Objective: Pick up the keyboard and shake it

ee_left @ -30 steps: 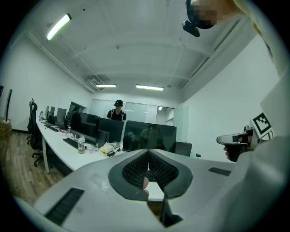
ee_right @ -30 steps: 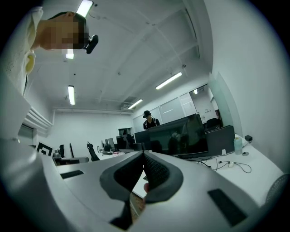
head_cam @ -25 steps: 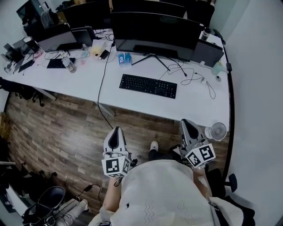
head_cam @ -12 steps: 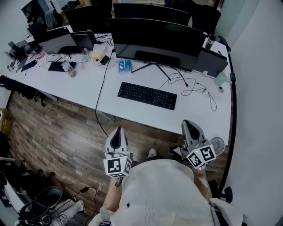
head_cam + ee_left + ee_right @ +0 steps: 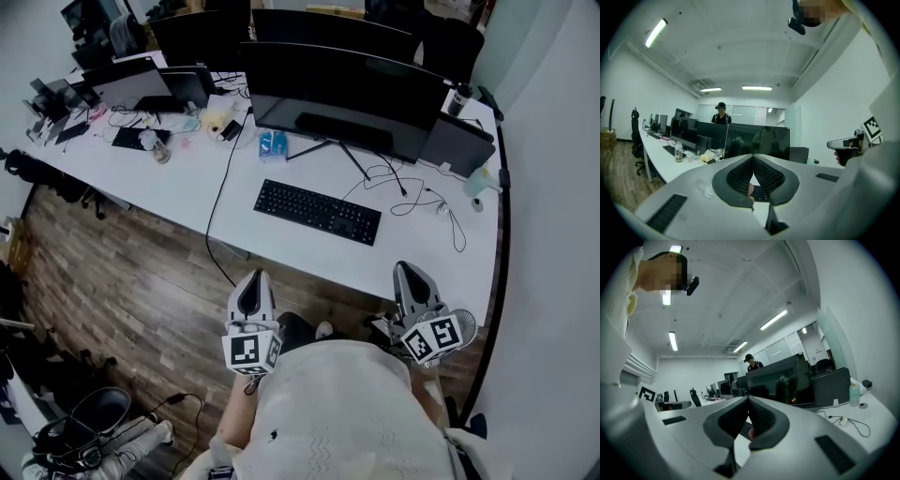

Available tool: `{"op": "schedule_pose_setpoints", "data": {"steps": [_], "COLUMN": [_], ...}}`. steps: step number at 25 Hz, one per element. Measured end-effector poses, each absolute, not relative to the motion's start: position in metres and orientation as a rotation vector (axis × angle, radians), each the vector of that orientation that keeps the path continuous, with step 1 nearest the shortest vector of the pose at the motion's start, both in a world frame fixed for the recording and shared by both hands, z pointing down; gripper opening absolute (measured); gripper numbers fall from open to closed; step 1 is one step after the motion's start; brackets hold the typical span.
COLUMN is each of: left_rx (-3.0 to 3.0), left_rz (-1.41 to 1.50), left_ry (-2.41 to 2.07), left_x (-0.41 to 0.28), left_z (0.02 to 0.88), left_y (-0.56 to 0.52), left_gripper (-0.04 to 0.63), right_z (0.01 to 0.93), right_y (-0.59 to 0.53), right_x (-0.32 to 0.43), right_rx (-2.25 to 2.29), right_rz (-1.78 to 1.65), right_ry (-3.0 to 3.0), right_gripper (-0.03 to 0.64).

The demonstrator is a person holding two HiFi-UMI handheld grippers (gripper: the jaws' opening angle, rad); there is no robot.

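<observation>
The keyboard (image 5: 317, 211) is lying flat on the white desk (image 5: 178, 192), just in front of the monitor (image 5: 342, 94). A bottle (image 5: 478, 180) is standing right of the monitor, its contents too small to make out. The left gripper (image 5: 251, 277) and the right gripper (image 5: 405, 269) are hanging further out from the monitor, over the wooden floor (image 5: 122, 281), jaws pressed together on nothing.

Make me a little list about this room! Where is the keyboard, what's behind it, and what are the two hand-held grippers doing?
Keyboard: flat black computer keyboard, lying on the long white desk, nothing touching it
Behind it: wide black monitor
Left hand-held gripper: jaws together, empty, apart from the keyboard
Right hand-held gripper: jaws together, empty, apart from the keyboard
Task step: keyboard not yet picked up
</observation>
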State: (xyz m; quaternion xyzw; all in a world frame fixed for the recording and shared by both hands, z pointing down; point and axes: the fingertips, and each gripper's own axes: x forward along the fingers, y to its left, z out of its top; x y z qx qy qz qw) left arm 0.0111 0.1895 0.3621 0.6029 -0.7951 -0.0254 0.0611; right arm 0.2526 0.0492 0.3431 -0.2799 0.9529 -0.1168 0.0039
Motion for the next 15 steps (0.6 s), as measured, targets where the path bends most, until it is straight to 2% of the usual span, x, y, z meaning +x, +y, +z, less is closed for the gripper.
{"op": "schedule_pose_setpoints", "data": {"steps": [15], "left_rx": [1.904], "left_rz": [-0.073], "left_ry": [-2.329], "left_x": [-0.001], "left_z": [0.369], "left_y": [0.135], "left_gripper": [0.014], "right_z": [0.349], "right_y": [0.013], "right_x": [0.257], "right_rx": [-1.019], "right_rz": [-0.372], "right_ry": [2.95], "right_gripper": [0.002]}}
